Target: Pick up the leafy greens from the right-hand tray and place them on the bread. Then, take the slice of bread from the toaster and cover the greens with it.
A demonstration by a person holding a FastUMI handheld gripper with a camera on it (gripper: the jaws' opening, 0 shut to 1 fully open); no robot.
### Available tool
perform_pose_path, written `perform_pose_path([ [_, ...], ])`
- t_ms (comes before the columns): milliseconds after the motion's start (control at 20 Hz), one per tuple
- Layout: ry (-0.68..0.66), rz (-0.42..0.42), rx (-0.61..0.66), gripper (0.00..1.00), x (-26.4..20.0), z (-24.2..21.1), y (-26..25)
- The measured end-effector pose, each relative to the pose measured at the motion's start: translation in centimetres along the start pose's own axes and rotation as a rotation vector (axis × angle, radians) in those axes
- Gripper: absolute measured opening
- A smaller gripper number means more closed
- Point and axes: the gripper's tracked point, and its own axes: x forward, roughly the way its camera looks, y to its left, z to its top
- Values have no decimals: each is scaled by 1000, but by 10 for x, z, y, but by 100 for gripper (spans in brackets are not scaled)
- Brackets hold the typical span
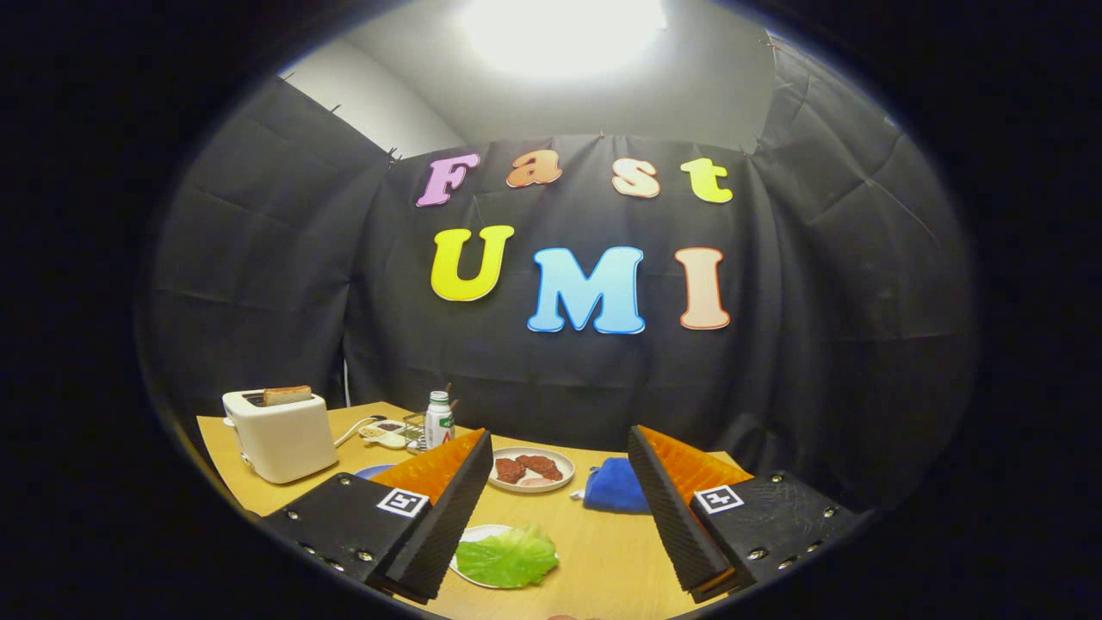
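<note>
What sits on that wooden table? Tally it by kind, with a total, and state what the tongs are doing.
Round white plates: 2
White toaster: 1
White bottle, green cap: 1
Blue cloth: 1
Green lettuce leaf: 1
Total: 6
Tongs: open, holding nothing, above the lettuce.

Green lettuce leaf [508, 558] lies flat on near white plate [476, 534]. Toast slice [287, 395] stands upright in white toaster [280, 435], far left on table.
</note>
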Motion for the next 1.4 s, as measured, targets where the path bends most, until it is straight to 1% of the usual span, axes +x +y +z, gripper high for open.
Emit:
perform_pose_path([
  [150,48,29,25,96,10,-19,16],
  [400,152,29,27,97,29,-58,25],
  [500,240,40,18,97,37,-85,29],
  [700,425,87,-37,97,58,-142,40],
  [800,526,110,-43,97,68,-175,44],
  [900,636,129,-38,97,71,-207,47],
  [1050,759,150,-56,97,68,-247,49],
  [1100,743,154,-25,97,71,-243,50],
  [1150,761,153,-7,98,73,-248,51],
  [1200,778,156,24,96,70,-249,52],
  [1250,770,150,42,97,71,-249,53],
  [1350,773,156,22,95,71,-251,54],
  [1400,771,166,35,93,71,-250,56],
])
